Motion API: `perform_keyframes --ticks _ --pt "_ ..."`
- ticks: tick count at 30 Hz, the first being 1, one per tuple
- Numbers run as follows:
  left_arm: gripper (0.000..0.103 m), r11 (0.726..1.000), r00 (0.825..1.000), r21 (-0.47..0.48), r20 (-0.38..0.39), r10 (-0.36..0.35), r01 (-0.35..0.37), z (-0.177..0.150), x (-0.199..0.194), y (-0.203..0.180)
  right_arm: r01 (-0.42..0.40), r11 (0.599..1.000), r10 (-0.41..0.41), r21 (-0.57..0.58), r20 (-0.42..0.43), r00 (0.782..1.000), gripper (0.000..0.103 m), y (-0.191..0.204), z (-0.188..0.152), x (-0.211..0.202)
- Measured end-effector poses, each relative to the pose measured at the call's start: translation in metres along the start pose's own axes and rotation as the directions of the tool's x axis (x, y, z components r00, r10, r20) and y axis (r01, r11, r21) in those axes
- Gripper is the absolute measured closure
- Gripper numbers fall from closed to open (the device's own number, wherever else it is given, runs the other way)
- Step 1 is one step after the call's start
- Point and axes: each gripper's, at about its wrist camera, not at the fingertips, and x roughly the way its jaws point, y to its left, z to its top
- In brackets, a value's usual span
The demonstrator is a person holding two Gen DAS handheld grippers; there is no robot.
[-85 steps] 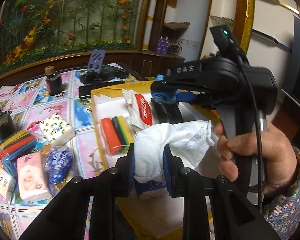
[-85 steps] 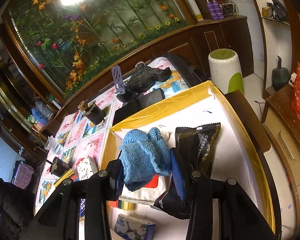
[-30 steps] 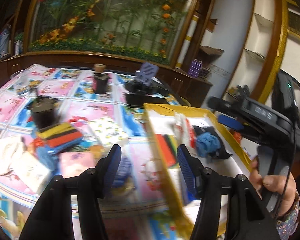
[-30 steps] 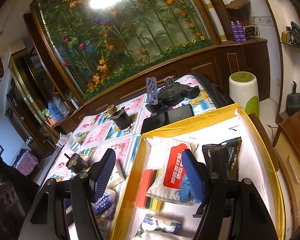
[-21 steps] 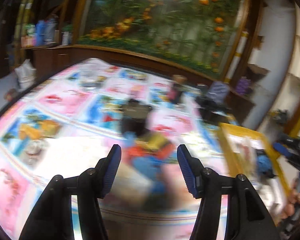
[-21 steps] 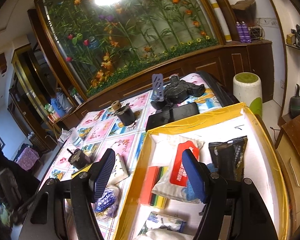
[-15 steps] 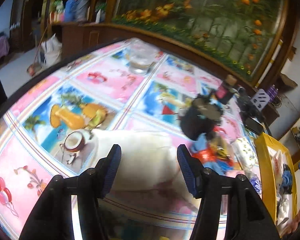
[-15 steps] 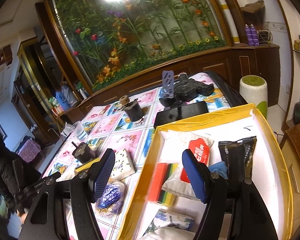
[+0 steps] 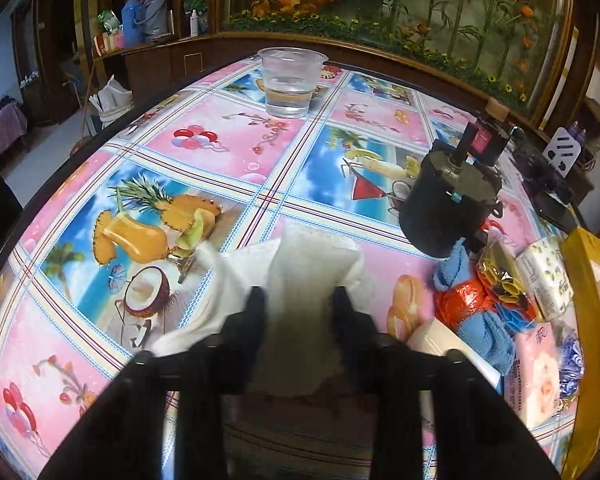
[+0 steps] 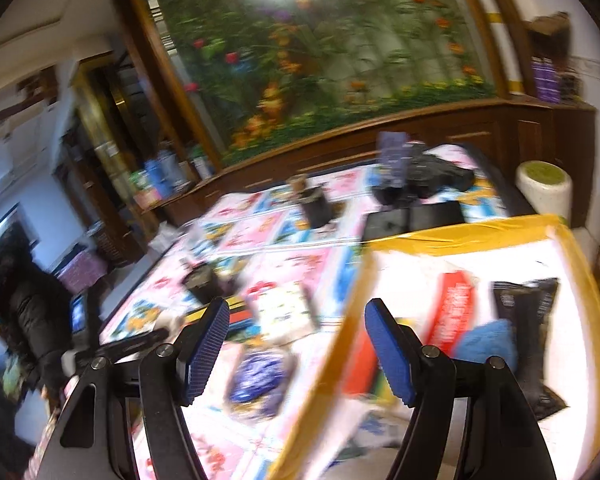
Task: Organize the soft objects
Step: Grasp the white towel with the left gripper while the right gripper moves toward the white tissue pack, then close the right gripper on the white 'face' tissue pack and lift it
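On the flowered tablecloth lies a white cloth (image 9: pixel 312 264), rumpled, near the table's front edge. My left gripper (image 9: pixel 298 300) points down at it, its jaws closing, and a fold of the cloth is pinched between the fingers. To its right lie a blue cloth (image 9: pixel 480 336), a pink tissue pack (image 9: pixel 540 368) and a patterned tissue pack (image 9: pixel 544 272). My right gripper (image 10: pixel 296 344) hangs open and empty over the left rim of the yellow box (image 10: pixel 460 236). The box holds a blue knit cloth (image 10: pixel 484 344), a red-and-white pack (image 10: pixel 452 304) and a black packet (image 10: pixel 528 308).
A black lidded pot (image 9: pixel 448 204) stands right of the white cloth. A plastic cup of water (image 9: pixel 290 80) stands at the far edge. Dark devices (image 10: pixel 424 184) lie behind the box. A person in a dark jacket (image 10: pixel 24 308) stands at the left.
My left gripper has swung left from the box to the white cloth, tipped downward, and its jaws have come in on the cloth. The right gripper drifted left, still open.
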Motion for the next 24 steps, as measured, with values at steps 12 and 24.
perform_keyframes --ticks 12,24 --pt "0.086 0.997 0.984 -0.071 0.176 0.023 -0.011 0.009 -0.034 0.015 -0.300 0.947 0.262 -0.116 -0.264 0.928 0.024 0.102 -0.040 0.064" --pt "0.086 0.992 0.979 -0.125 0.199 0.039 -0.014 0.011 -0.040 0.027 -0.254 0.910 0.090 -0.327 -0.443 0.892 0.024 0.181 -0.067 0.168"
